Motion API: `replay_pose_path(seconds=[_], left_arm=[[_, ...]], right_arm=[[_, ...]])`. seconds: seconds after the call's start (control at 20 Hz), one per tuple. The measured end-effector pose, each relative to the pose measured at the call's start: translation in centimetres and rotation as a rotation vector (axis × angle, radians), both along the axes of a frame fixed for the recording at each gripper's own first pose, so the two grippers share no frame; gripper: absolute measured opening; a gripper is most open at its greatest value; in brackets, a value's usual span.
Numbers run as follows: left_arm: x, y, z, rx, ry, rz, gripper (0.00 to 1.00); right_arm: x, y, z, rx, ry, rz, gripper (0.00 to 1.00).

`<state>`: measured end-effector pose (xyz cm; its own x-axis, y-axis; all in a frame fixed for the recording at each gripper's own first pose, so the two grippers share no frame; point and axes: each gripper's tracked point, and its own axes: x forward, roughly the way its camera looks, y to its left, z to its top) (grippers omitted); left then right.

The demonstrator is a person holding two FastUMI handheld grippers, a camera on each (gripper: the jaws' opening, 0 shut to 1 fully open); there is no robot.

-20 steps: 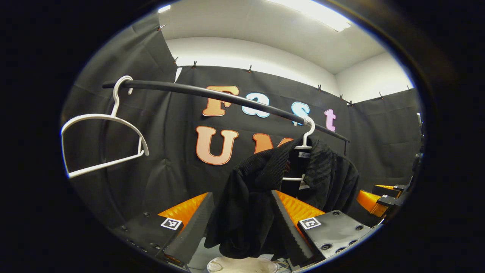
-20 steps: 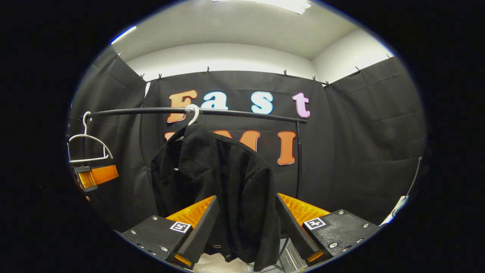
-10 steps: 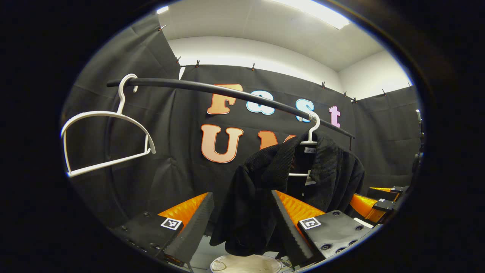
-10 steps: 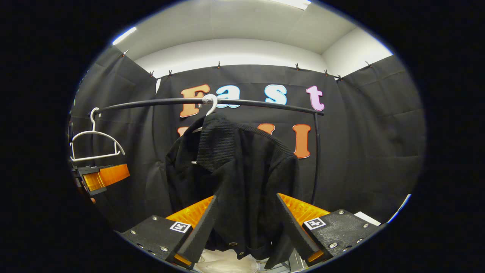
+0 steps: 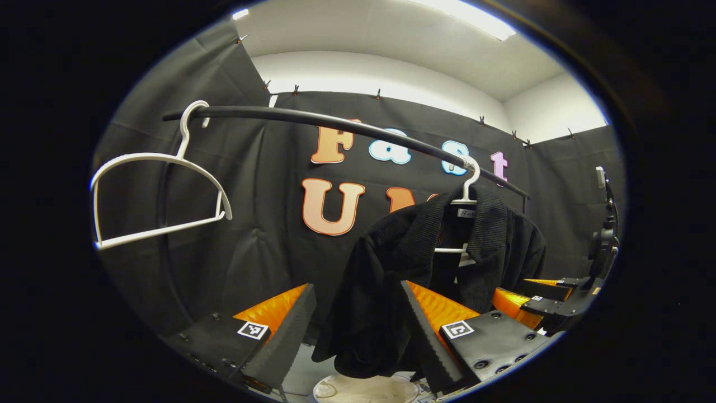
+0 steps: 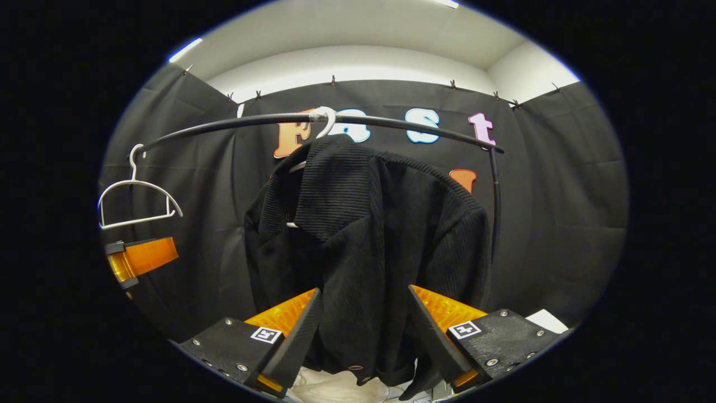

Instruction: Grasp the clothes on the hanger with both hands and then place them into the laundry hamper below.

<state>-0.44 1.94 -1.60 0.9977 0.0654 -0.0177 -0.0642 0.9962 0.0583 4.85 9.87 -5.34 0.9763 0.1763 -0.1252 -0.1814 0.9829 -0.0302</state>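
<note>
The black jacket (image 6: 363, 240) hangs on a white hanger (image 5: 467, 190) hooked over the black rail (image 5: 313, 120), straight ahead of both tools. The left tool (image 5: 355, 313) has its fingers spread wide with nothing gripped; the jacket's sleeve hangs between and beyond them, though contact with the pads cannot be told. The right tool (image 6: 363, 319) is just as wide apart and empty, the jacket's front panel framed between its fingers. Below the hem, under each tool, sits the pale rim of the laundry hamper (image 5: 363, 387).

The likely trouble: closing on one loose fold only — the ribbed, heavy-looking knit could then slide out, or the collar could catch on the hanger's shoulders and drag the hook along the rail. If the two tools pull unevenly, the garment may swing past the hamper's mouth.

The fabric is matte and corded, and the collar is folded over. The hanger is thin, smooth plastic; an empty hanger (image 5: 156, 196) hangs to the left tool's far left. The finger pads are saw-toothed black, backed with orange.
</note>
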Motion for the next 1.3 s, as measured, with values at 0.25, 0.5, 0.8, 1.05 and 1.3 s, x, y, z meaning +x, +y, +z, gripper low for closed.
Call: replay_pose_path(seconds=[0.25,0.5,0.8,1.05,1.3], left_arm=[[0.5,0.6,-0.5,0.006,0.011,0.012,0.97],[0.8,0.9,-1.3,0.013,0.03,0.022,0.96],[1.9,0.6,-2.5,0.006,0.05,0.011,0.97],[3.7,-0.5,-4.0,0.006,0.076,-0.007,0.97],[6.0,-2.9,-4.8,-0.007,0.088,-0.061,0.97]], right_arm=[[2.2,1.4,-1.2,0.008,0.021,0.015,0.93],[4.8,1.6,-2.0,0.016,0.035,-0.008,0.92],[6.6,2.1,-2.2,0.03,0.042,0.008,0.81],[7.2,2.0,-2.4,0.029,0.045,0.018,0.6],[7.0,1.6,-2.3,0.037,0.05,0.012,0.27]])
